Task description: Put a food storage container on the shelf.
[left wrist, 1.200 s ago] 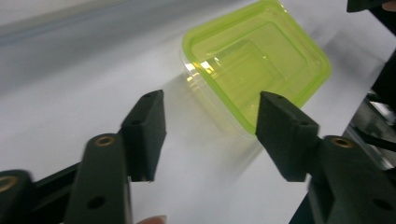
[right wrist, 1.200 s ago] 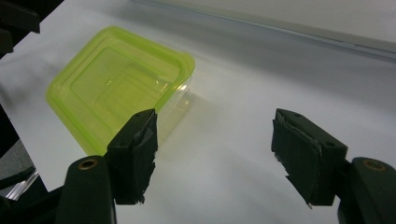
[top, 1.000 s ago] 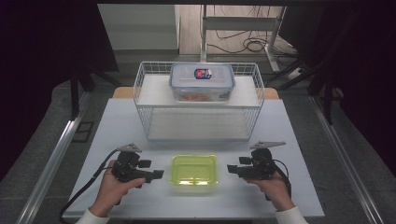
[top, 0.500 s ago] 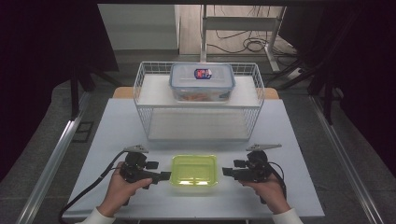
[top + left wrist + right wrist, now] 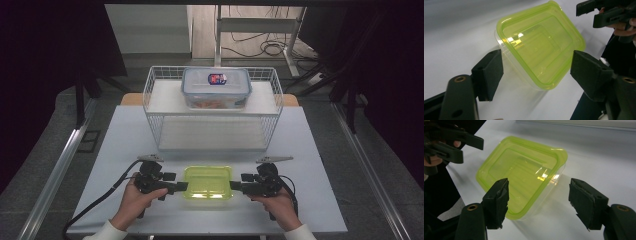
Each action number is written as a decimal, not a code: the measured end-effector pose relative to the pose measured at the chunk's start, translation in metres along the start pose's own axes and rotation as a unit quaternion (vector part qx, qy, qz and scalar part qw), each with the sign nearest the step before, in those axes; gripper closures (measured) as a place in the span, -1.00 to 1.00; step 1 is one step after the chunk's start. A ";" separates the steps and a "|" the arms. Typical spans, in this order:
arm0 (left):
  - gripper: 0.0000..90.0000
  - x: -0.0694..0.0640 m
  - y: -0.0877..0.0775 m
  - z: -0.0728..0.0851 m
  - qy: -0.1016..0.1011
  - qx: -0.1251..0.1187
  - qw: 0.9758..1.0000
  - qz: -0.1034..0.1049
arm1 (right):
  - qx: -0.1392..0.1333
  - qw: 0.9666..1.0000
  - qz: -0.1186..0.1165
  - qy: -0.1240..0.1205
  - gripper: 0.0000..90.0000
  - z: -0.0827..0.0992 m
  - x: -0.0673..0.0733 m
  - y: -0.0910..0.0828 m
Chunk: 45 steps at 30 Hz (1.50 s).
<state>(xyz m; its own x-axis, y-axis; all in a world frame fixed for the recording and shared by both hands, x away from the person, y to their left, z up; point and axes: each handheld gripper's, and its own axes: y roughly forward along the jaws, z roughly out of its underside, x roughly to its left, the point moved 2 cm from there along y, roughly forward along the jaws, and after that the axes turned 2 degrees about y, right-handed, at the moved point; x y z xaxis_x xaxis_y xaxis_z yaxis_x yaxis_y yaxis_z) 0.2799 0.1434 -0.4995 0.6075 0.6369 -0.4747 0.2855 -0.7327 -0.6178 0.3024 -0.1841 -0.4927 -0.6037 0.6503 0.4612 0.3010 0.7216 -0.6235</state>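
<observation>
A clear tub with a yellow-green lid [image 5: 208,182] rests on the white table [image 5: 125,135] near its front edge. My left gripper [image 5: 181,186] is at the tub's left end and my right gripper [image 5: 235,186] at its right end, both pointing inward. In the left gripper view the tub [image 5: 541,47] has one end between the wide-apart jaws of the left gripper [image 5: 537,70], whose pads stand clear of it. In the right gripper view the tub [image 5: 524,170] reaches between the jaws of the right gripper [image 5: 541,200], untouched. Both pairs of jaws have just been closing a little.
A white wire basket [image 5: 212,127] stands behind the tub. A clear box with a blue-rimmed lid [image 5: 216,87] sits on its upper shelf. A black cable [image 5: 100,202] trails off the table's front left. Metal rails run along both sides of the table.
Both hands have moved inward toward the green-lidded tub, so each gripper's tips now reach its ends. The tub has not moved.
</observation>
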 end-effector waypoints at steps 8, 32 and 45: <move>-0.26 0.008 0.016 0.001 -0.019 0.019 1.000 0.000 | 0.015 1.000 -0.003 0.009 -0.20 -0.001 -0.001 0.018; 0.23 0.021 0.032 0.002 -0.057 0.034 0.997 0.043 | 0.036 0.999 -0.015 0.018 0.09 0.000 -0.007 0.037; 0.54 0.012 0.024 0.010 -0.039 0.007 0.999 0.024 | 0.019 0.999 -0.023 0.031 0.52 0.011 -0.006 0.024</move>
<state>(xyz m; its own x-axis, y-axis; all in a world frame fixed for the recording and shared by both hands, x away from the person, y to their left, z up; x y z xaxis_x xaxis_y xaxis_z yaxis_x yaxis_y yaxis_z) 0.2867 0.1357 -0.5258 0.5607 0.6188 -0.5502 0.2479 -0.7595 -0.6015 0.3049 -0.1729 -0.5178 -0.5681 0.6316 0.5276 0.2450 0.7418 -0.6242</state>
